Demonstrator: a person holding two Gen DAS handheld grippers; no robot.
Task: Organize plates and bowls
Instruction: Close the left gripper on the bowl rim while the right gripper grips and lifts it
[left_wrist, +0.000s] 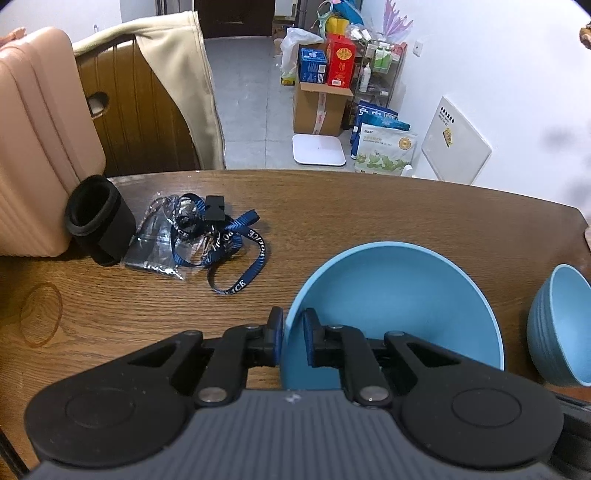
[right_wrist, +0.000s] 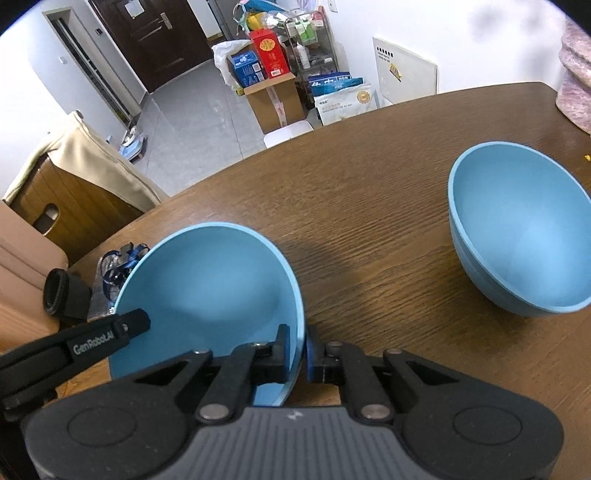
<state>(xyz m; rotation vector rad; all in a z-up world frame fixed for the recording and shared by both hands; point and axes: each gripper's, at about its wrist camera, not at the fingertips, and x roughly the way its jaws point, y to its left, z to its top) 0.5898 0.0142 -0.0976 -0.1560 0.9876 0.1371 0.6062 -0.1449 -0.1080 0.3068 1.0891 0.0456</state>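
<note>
1. Dark wooden table (right_wrist: 369, 206) holds two bowls, with a cluttered room behind.
2. Left gripper (left_wrist: 292, 341) and right gripper (right_wrist: 302, 354) both pinch opposite rims of the wide light-blue plastic bowl (right_wrist: 210, 291).
3. Likely next move: carry it into the deeper blue ribbed bowl (right_wrist: 517, 236), well apart, keeping it level.

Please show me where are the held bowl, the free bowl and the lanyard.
held bowl (right_wrist: 207, 280), right wrist view, inner wall.
free bowl (right_wrist: 517, 229), right wrist view, inside.
lanyard (left_wrist: 236, 229), left wrist view, strap.
</note>
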